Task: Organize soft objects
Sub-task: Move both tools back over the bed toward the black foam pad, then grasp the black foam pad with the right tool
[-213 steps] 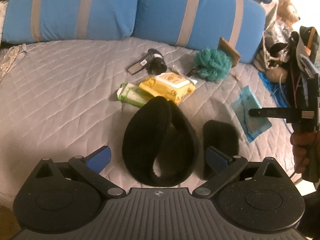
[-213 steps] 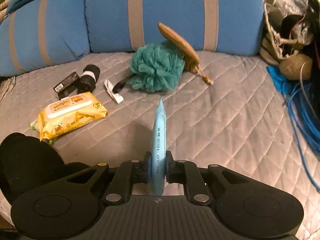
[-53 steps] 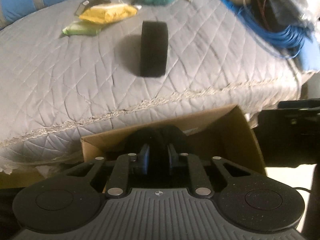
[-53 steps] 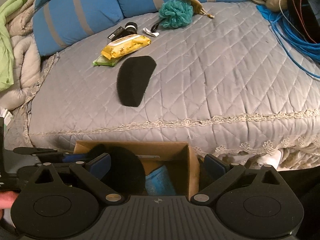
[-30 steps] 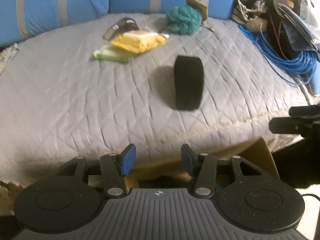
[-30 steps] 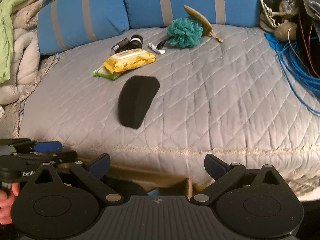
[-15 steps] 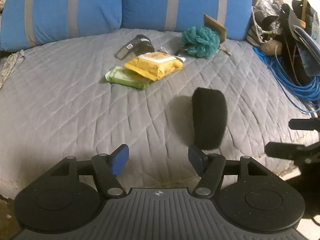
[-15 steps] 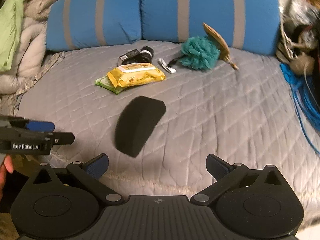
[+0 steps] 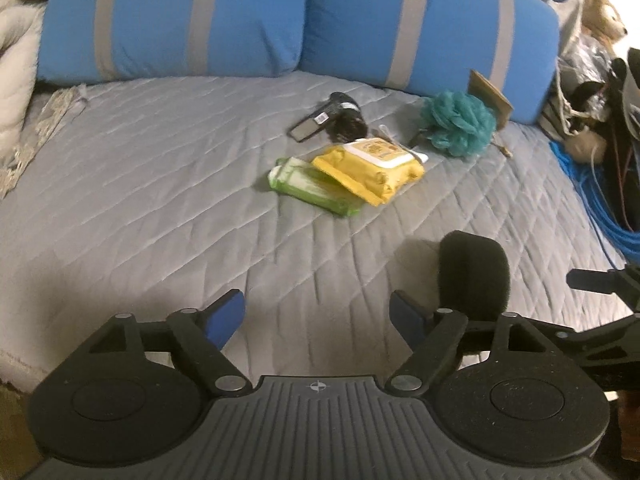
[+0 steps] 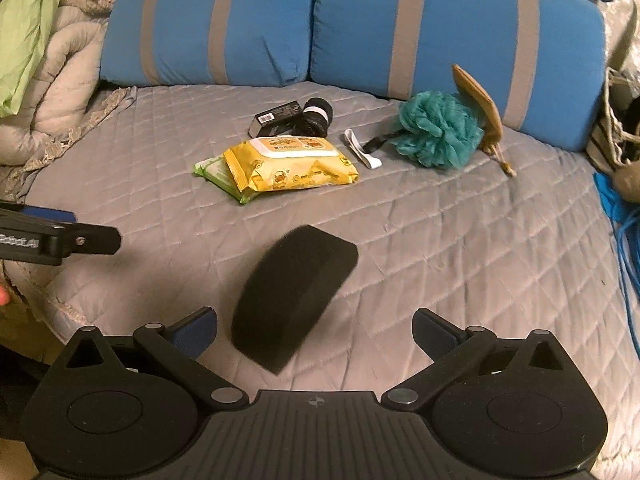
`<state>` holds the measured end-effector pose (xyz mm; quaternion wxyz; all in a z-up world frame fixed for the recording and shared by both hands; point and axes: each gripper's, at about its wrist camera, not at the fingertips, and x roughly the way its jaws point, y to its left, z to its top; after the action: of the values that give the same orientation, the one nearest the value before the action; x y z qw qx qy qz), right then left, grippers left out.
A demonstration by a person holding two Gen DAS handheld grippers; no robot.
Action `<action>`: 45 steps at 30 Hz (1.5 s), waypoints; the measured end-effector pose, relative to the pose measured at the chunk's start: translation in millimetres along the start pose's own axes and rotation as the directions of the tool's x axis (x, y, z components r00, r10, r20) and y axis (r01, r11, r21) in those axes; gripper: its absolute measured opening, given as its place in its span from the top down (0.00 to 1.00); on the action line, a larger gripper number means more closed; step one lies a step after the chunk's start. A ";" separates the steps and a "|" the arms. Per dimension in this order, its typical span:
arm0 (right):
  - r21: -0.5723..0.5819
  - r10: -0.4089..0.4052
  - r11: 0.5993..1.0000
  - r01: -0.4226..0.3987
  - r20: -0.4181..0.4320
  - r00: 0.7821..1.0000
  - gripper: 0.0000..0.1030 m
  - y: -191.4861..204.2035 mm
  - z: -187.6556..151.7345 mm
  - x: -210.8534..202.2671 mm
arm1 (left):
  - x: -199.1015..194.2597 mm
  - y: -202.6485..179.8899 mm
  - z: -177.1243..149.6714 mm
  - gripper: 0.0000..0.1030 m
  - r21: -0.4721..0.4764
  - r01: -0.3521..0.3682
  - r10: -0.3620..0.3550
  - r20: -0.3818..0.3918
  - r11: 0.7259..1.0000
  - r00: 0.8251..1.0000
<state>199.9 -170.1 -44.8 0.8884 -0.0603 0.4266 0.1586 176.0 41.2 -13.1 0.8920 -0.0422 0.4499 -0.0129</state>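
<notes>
A black foam pad (image 10: 294, 300) lies on the grey quilted bed, just ahead of my right gripper (image 10: 314, 330), which is open and empty. The pad also shows in the left wrist view (image 9: 474, 274), to the right of my left gripper (image 9: 318, 316), which is open and empty. Farther back lie a yellow wipes pack (image 10: 290, 164) on top of a green wipes pack (image 9: 310, 188), and a teal bath pouf (image 10: 438, 130). The left gripper's side shows at the left edge of the right wrist view (image 10: 60, 238).
Two blue striped pillows (image 10: 360, 20) line the back of the bed. A black roll and a small black box (image 10: 294, 118) lie behind the wipes. A wooden brush (image 10: 480, 108) leans by the pouf. Blue cable (image 9: 592, 200) and bags crowd the right side.
Both grippers have come up from the cardboard box below the bed edge and moved forward over the bed. The left gripper let go of the black earmuffs and opened wider.
</notes>
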 end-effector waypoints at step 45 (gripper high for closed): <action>0.226 -0.159 0.955 0.194 -0.162 0.974 0.30 -46.1 13.1 61.3 | 5.2 -0.7 4.6 0.21 -0.005 0.035 -0.036 -0.076 0.999 0.996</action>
<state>260.9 -196.3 -85.5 0.8671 -0.0012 0.4976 0.0208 182.8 40.5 -14.5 0.8737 -0.0511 0.4828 -0.0296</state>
